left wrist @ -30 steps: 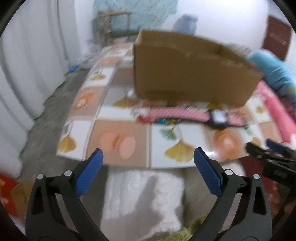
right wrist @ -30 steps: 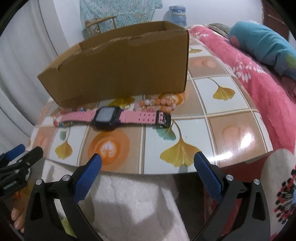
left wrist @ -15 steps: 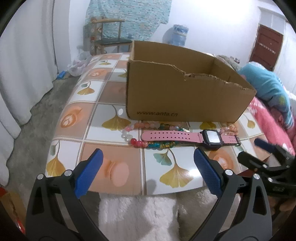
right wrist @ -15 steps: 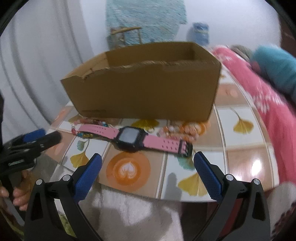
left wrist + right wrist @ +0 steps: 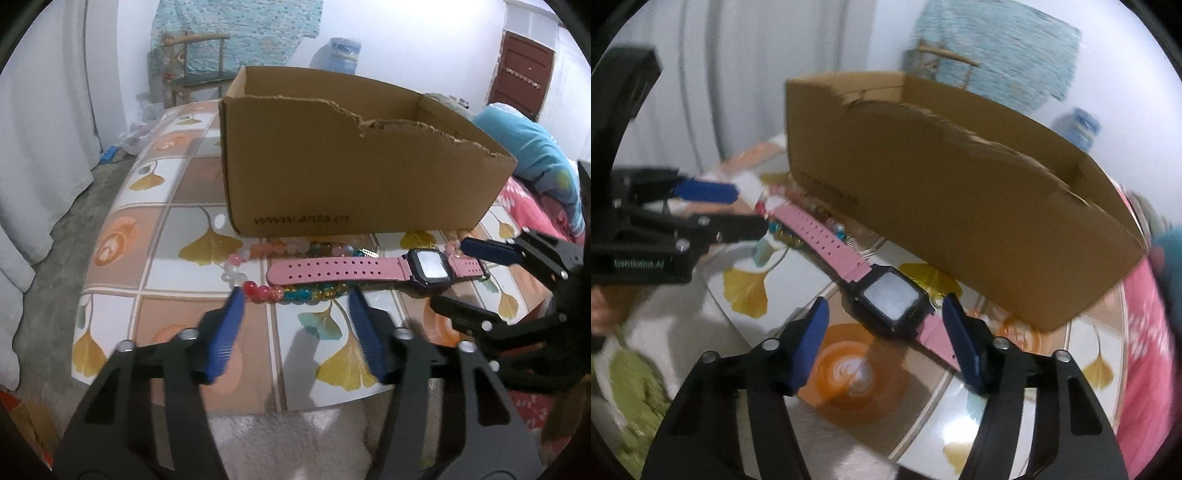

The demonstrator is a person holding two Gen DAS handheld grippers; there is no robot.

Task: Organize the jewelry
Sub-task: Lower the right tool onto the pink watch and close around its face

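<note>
A pink-strapped watch (image 5: 369, 267) with a black face lies on the tiled table (image 5: 173, 229) in front of an open cardboard box (image 5: 351, 162). A multicoloured bead bracelet (image 5: 295, 291) lies along its near side, and a pale pink bead bracelet (image 5: 280, 249) lies behind it. My left gripper (image 5: 295, 299) is open, its tips either side of the multicoloured bracelet. My right gripper (image 5: 884, 314) is open, its tips either side of the watch face (image 5: 890, 299). It also shows in the left wrist view (image 5: 476, 273). The left gripper shows in the right wrist view (image 5: 738, 210).
The box fills the back of the table. A bed with a pink cover (image 5: 532, 206) and a teal pillow (image 5: 532, 147) lies to the right. A wooden chair (image 5: 192, 62), a water jug (image 5: 343, 51) and white curtains (image 5: 44, 110) stand beyond.
Both grippers have moved forward over the table edge and narrowed. The left now brackets the multicoloured bracelet. The right now brackets the watch face.
</note>
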